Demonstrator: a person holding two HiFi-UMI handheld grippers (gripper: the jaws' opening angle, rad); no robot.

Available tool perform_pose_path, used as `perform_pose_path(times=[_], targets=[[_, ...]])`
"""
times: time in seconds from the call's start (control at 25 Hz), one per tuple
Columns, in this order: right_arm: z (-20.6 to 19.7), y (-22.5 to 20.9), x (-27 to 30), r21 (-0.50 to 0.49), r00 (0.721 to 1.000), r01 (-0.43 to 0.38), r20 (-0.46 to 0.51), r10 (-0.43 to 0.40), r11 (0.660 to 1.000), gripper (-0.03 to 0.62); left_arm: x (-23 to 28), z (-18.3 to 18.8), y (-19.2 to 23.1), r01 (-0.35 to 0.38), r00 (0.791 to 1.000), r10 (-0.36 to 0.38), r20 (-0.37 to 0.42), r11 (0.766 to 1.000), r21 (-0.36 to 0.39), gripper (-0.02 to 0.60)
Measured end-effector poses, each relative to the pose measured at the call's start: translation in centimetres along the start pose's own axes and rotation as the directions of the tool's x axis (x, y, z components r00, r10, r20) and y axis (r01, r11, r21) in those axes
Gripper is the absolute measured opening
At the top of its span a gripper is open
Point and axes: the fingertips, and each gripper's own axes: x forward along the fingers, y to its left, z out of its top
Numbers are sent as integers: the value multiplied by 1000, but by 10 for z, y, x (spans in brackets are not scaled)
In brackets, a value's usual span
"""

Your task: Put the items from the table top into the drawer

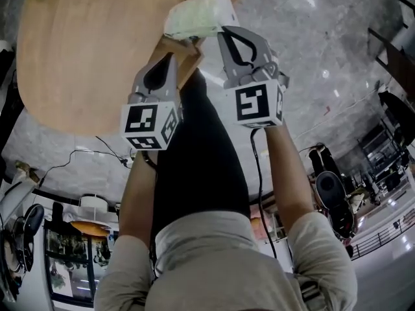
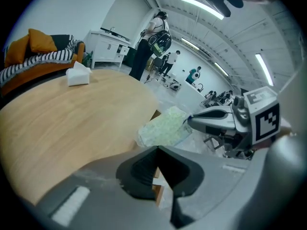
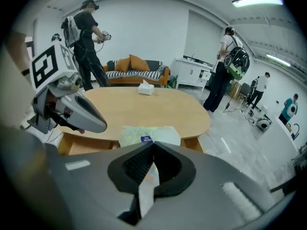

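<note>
A pale green soft pack hangs at the table's edge, over the open wooden drawer. My right gripper is shut on the pack's near edge. In the right gripper view the pack lies just past the gripper, and a white flap of it runs down between the jaws. My left gripper is shut with nothing in it and hovers over the drawer's edge, left of the pack. From the left gripper view the pack and the right gripper lie ahead of the left gripper.
The round wooden table bears a white tissue box at its far side. The open drawer juts out under the tabletop. Several people stand around the room. A sofa and white cabinets line the walls.
</note>
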Motion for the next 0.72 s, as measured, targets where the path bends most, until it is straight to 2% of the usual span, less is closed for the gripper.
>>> perform_pose_path(times=[0.16,0.6,0.72], targets=[[-17,-5,11,-89,999,-15,-40,12,996,8,19,-6,-7,15,1000,-15,-21,1000,23,20],[-48,-16,80,-128,991,-95,-109,82,987,8,49,-11,7,-32,998,33,-56,999,22,20],[-51,-19,95,-191,985,-145,-121,124,971,8,56,-11,4,-26,998,27,-59,1000,17,20]])
